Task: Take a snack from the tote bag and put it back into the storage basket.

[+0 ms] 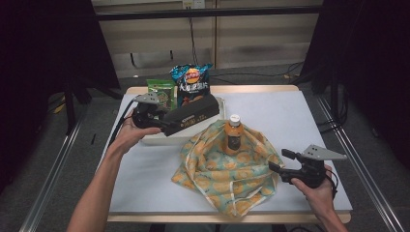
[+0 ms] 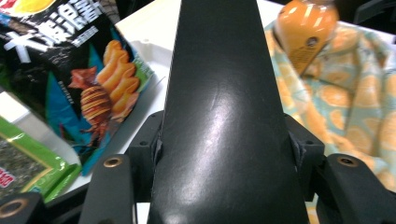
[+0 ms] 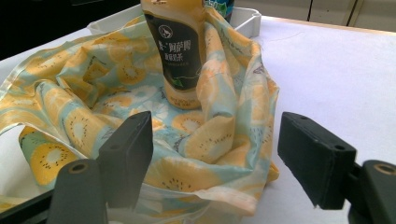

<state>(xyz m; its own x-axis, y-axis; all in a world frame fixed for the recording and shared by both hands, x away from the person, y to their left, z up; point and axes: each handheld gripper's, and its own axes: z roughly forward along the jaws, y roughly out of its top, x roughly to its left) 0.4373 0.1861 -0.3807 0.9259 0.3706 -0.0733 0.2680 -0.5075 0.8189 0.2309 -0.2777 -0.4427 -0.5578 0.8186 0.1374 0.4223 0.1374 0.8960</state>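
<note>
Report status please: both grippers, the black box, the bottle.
Left gripper shut on black box, held above white tray. Right gripper open at bag edge. Bottle upright in bag.

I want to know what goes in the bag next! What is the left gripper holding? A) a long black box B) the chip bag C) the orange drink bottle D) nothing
A: the left gripper is shut on a long black box, held over the white tray, while the drink bottle stands in the fruit-print cloth bag and the chip bag stays in the tray.
</note>
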